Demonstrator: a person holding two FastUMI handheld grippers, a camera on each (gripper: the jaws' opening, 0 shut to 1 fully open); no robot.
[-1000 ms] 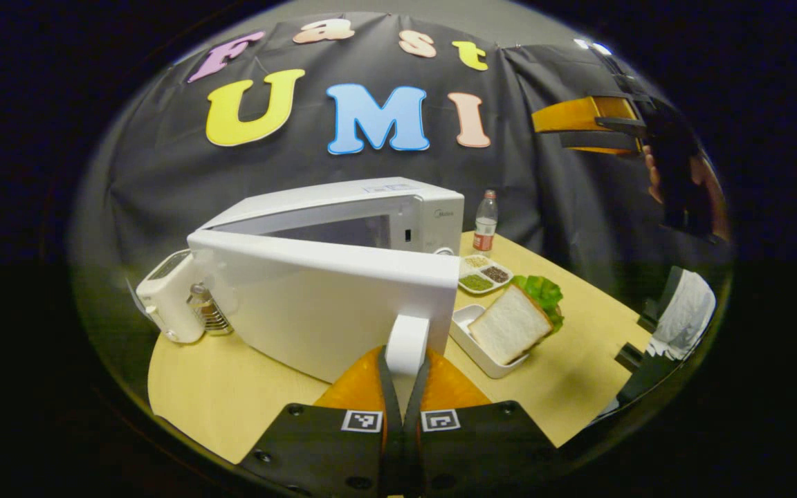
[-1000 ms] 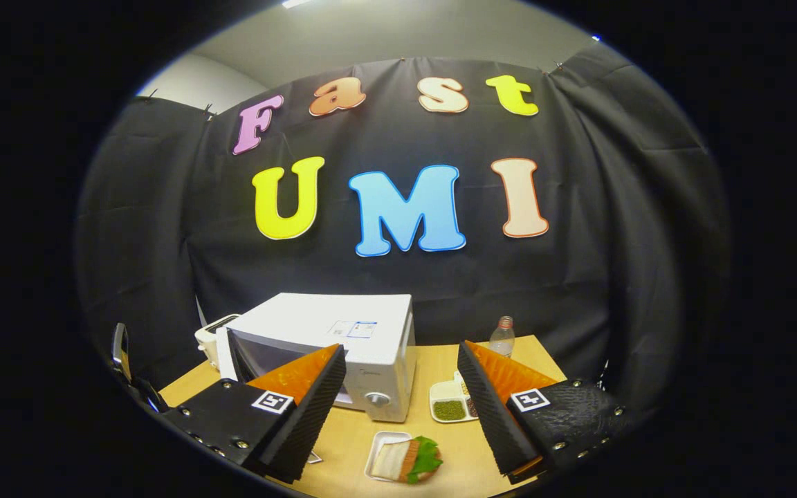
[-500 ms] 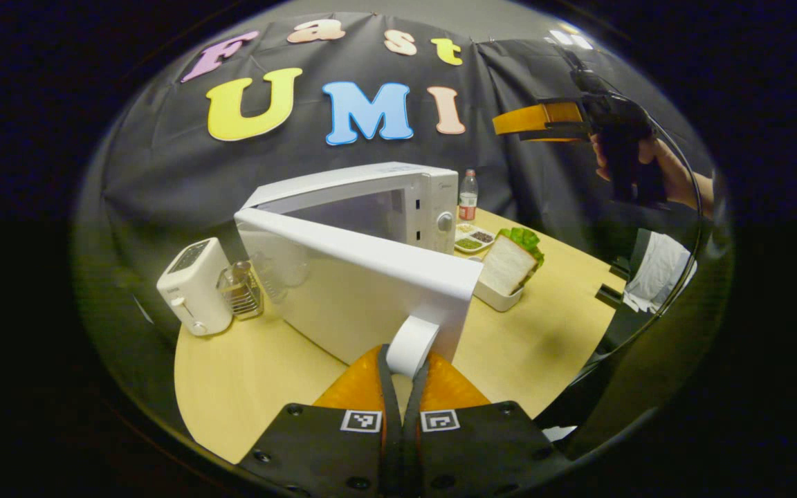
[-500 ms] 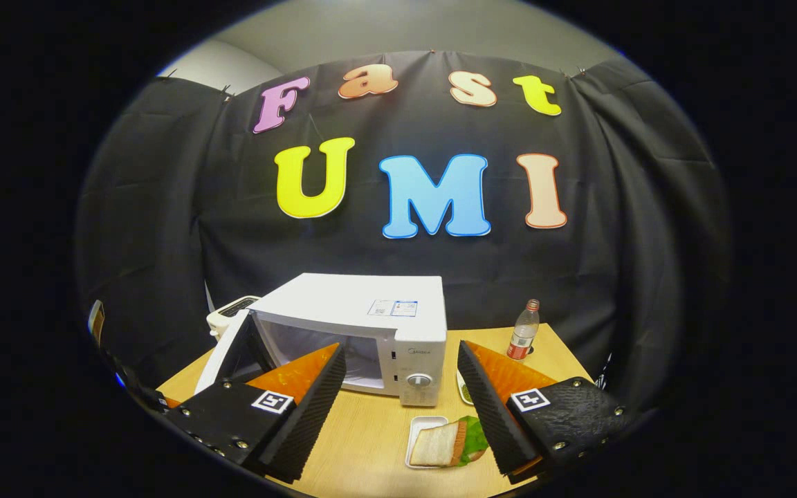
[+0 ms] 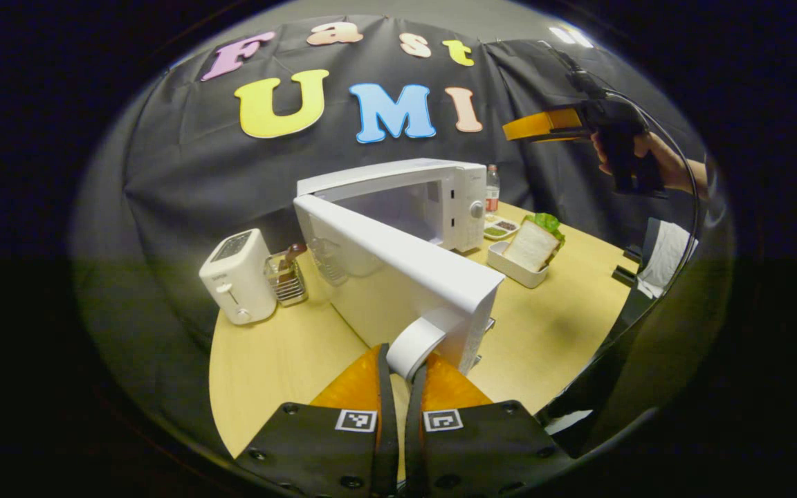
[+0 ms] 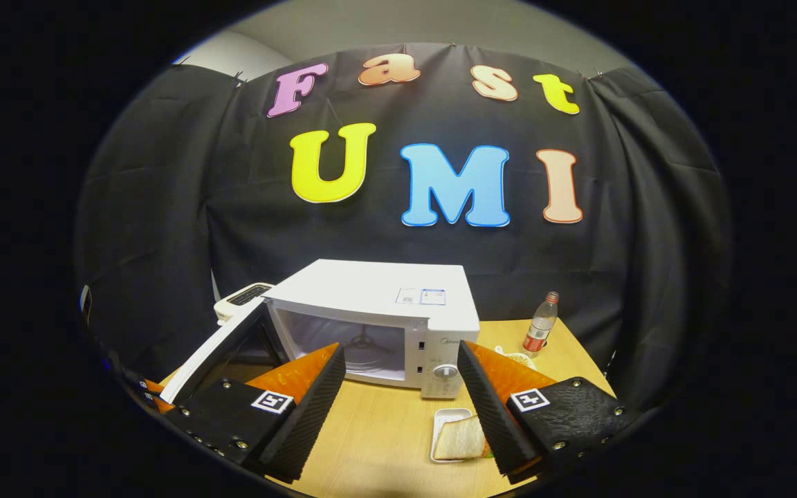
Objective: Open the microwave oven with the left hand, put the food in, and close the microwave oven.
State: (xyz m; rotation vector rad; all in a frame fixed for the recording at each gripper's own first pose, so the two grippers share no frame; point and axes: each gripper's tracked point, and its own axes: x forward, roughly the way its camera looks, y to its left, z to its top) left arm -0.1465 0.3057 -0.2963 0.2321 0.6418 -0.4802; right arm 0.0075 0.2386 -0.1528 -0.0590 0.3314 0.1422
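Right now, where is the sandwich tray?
In the left gripper view the sandwich tray sits on the table, right of the open microwave, just before the small seasoning dish.

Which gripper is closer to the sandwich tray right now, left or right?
Right. The right gripper hangs open above the white rectangular sandwich tray, while the left gripper grips the white microwave door handle, farther away.

No text can be read with certainty. The microwave oven (image 6: 385, 304) has a small sticker (image 6: 421, 297) on its top and a brand mark on its front panel, but both are too small to read.
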